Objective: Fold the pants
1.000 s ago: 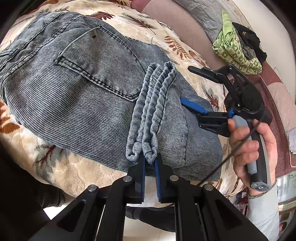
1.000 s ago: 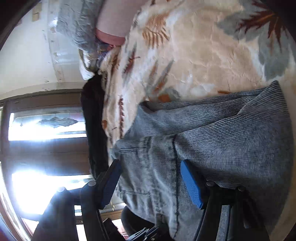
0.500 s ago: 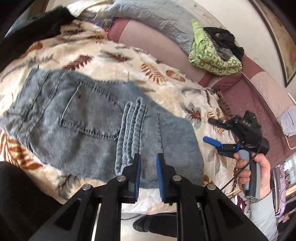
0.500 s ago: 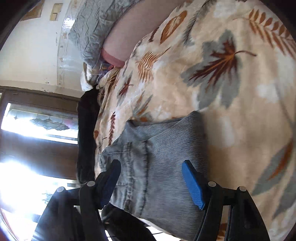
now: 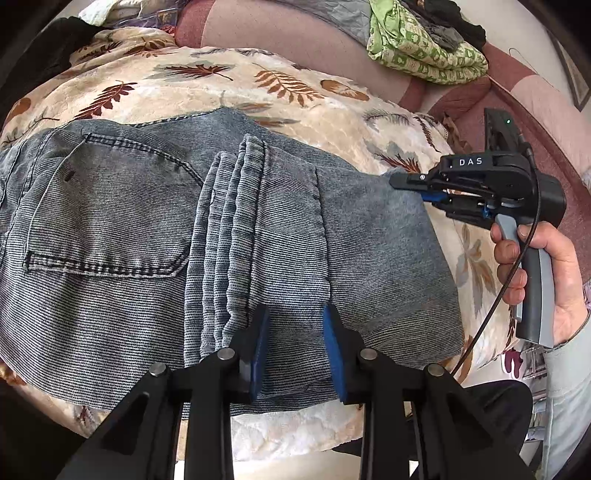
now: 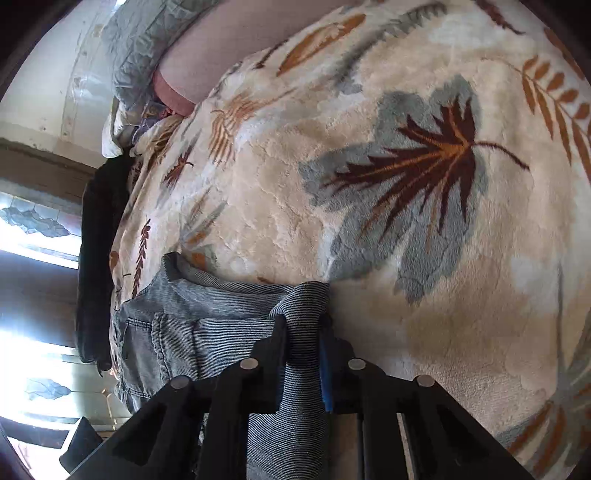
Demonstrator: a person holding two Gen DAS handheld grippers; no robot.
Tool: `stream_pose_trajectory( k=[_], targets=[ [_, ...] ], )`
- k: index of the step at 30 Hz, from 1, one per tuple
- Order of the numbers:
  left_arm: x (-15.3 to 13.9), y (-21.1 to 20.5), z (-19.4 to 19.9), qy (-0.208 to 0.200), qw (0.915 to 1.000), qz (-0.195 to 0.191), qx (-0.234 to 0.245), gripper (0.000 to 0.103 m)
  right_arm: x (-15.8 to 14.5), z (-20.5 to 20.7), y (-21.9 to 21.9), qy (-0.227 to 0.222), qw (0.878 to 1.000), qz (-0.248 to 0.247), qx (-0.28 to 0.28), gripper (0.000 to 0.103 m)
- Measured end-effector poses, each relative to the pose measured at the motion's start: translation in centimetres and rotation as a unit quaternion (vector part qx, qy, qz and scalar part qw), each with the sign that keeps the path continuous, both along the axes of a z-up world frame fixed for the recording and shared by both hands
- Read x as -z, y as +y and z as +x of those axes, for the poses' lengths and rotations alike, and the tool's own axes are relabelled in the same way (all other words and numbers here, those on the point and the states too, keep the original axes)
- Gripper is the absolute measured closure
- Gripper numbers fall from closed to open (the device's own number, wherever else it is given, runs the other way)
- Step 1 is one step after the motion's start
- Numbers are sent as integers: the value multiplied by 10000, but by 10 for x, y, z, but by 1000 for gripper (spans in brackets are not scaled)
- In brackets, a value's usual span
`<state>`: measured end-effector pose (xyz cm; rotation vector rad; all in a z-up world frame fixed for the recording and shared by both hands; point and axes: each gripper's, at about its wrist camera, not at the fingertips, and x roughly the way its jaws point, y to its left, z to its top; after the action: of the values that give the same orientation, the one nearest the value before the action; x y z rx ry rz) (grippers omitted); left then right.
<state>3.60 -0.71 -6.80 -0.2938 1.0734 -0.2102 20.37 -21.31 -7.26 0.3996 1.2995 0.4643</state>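
Grey-blue jeans (image 5: 110, 229) lie folded on a leaf-patterned blanket (image 5: 258, 77), back pocket up, leg hems stacked across the middle. My left gripper (image 5: 295, 332) is open, its jaws either side of the fold's near edge. My right gripper (image 5: 410, 184) is at the far right corner of the fold. In the right wrist view my right gripper (image 6: 303, 332) is shut on a bunch of the jeans (image 6: 303, 306).
A green patterned cloth with dark clothes (image 5: 424, 44) lies on the pink sofa back (image 5: 295, 33). A grey pillow (image 6: 147, 40) and a dark garment (image 6: 99, 240) sit at the blanket's far end. The blanket's front edge (image 5: 295, 428) is just below my left gripper.
My left gripper let go of the leg hems, opened and moved to the fold's near edge. My right gripper went from open to shut on the fold's far corner.
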Motion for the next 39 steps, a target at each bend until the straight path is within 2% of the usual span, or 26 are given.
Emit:
stream_pose_trajectory(
  k=[2, 4, 7, 8, 9, 10, 13, 18, 21, 22, 23, 24, 27, 29, 30, 32, 34, 35, 37, 39],
  targets=[
    [1, -1, 1, 6, 10000, 27, 9, 73, -6, -3, 9, -307, 9989, -356, -89, 90],
    [1, -3, 1, -2, 10000, 50, 1, 73, 9, -1, 13, -258, 9972, -700, -108, 90],
    [0, -3, 3, -16, 10000, 72, 10, 73, 12, -7, -5, -221, 9993, -247, 174, 80],
    [0, -3, 4, -23, 10000, 65, 10, 73, 8, -10, -15, -147, 9993, -121, 313, 74],
    [0, -3, 4, -39, 10000, 78, 17, 73, 0, -16, -25, -180, 9988, -60, 445, 62],
    [0, -4, 3, -56, 9999, 93, 22, 73, -10, -25, -32, -270, 9981, 57, 549, 54],
    [-1, -4, 1, -107, 9999, 100, 15, 71, -26, -58, -52, -114, 9964, 513, 661, 44],
    [-1, -1, 0, -114, 9999, -24, -5, 68, -9, -121, -58, 520, 9927, 884, 638, 44],
    [-1, -1, 0, -110, 9999, -55, 5, 68, 9, -142, -46, 778, 9903, 992, 591, 44],
    [-2, 0, 0, -101, 9999, -53, 7, 68, 14, -145, -41, 810, 9902, 983, 570, 48],
    [-2, 0, 0, -92, 9999, -59, 13, 68, 15, -147, -37, 750, 9914, 906, 567, 58],
    [-2, 0, 0, -78, 9999, -79, 13, 68, 12, -149, -34, 694, 9929, 817, 515, 87],
    [-2, 1, 1, -46, 9999, -147, 45, 68, -12, -162, -25, 174, 9988, 316, 332, 88],
    [-2, 0, 1, -20, 9999, -128, 50, 68, -4, -163, -11, 155, 9994, -283, 88, 88],
    [-3, -1, 2, -1, 9999, -98, 53, 67, 8, -162, -8, 275, 9989, -364, 43, 87],
    [-7, -5, 2, 34, 9999, -20, 149, 63, 9, -161, -18, 283, 9992, -78, 281, 83],
    [-15, -4, -2, -52, 9999, 32, 119, 61, 4, -162, -28, 334, 9987, 96, 379, 65],
    [-21, -4, -5, -168, 9998, 78, 109, 57, -1, -164, -33, 284, 9987, 26, 425, 62],
    [-29, -4, -13, -447, 9987, 208, 150, 50, -16, -166, -47, 96, 9980, -146, 609, 61],
    [-24, -7, -14, -462, 9976, 455, 240, 43, -33, -168, -60, -108, 9966, 191, 798, 61]
  ],
)
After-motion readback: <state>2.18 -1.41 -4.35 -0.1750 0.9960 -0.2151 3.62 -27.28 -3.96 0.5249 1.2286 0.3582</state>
